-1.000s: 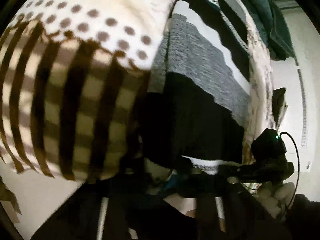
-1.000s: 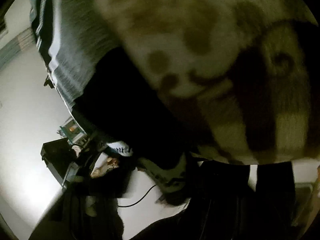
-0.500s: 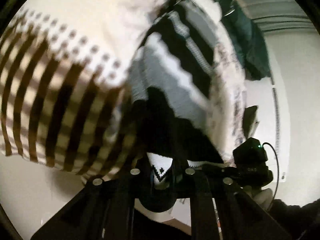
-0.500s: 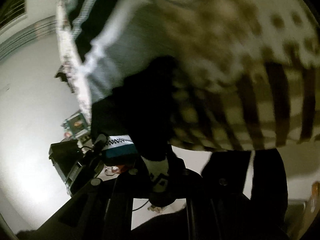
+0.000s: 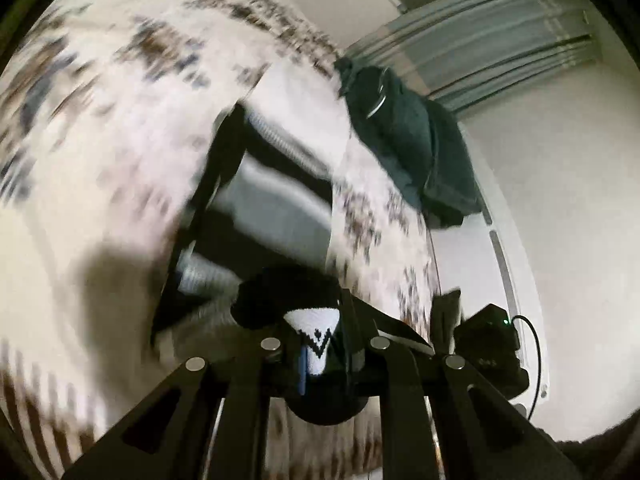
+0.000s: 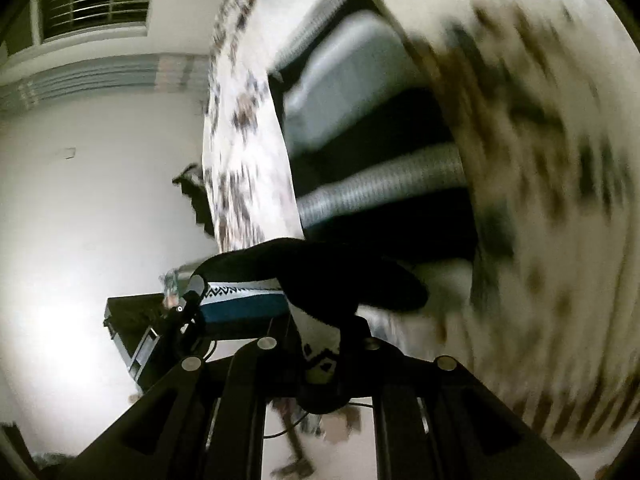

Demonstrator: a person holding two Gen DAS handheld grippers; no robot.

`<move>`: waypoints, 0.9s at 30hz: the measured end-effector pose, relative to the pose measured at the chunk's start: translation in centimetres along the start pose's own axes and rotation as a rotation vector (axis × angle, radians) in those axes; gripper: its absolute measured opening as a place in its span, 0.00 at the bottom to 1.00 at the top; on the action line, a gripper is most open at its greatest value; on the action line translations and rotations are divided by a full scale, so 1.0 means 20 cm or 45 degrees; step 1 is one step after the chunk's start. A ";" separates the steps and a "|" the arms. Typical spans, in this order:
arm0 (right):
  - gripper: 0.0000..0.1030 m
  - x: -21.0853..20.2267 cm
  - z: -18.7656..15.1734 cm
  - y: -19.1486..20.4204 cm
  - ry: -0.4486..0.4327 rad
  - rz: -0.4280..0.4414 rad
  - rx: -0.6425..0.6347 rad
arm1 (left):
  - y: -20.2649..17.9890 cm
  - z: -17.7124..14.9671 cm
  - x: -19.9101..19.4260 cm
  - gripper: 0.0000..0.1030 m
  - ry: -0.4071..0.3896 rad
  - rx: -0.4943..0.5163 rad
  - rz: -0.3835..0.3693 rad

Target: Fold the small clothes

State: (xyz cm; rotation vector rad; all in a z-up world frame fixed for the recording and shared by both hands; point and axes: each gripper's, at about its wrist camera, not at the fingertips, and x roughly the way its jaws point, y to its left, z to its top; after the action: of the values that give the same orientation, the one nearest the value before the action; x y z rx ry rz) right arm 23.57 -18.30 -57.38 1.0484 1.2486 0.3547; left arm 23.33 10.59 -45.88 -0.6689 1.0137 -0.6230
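I had both the left gripper [image 5: 320, 354] and the right gripper [image 6: 320, 354] clamped on the black sweater [image 6: 340, 276], its striped body hanging toward twelve o'clock.

Both fisheye views are dim and ringed by a black vignette, with straight lines bowed toward the edges. Heavy motion blur smears the cream bedspread with brown and grey flecks [image 5: 120, 140], worst on the left of the left wrist view and on the right of the right wrist view, where its print dissolves into streaks. The black frames of the tongs nearest the lens stay sharp. A soft glare blooms on the plain white wall [image 6: 60, 280] at the left. A dark shadow falls across the bedspread at near left.
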 end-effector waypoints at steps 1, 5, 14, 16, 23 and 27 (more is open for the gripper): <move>0.10 0.00 0.11 0.02 -0.031 -0.011 -0.012 | 0.01 0.07 0.04 0.10 -0.005 0.014 0.001; 0.10 0.08 0.48 0.08 -0.117 -0.074 -0.029 | 0.04 0.37 0.29 0.10 0.012 0.059 0.009; 0.14 0.37 1.23 0.09 -0.135 -0.148 0.030 | 0.30 0.80 0.76 0.22 0.105 -0.081 0.121; 0.25 0.42 1.33 0.07 -0.095 -0.089 0.064 | 0.37 0.83 0.82 0.32 0.121 -0.161 0.125; 0.57 0.33 1.41 0.07 -0.153 -0.064 0.034 | 0.44 0.91 0.79 0.65 0.051 -0.277 0.031; 0.58 0.22 1.27 0.06 -0.111 -0.174 -0.032 | 0.38 0.85 0.64 0.66 0.030 -0.194 0.084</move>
State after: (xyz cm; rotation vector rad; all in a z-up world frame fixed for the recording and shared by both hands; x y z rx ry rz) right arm 47.95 -26.00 -60.25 0.9422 1.2267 0.2169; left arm 45.03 9.70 -52.26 -0.7597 1.1086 -0.5006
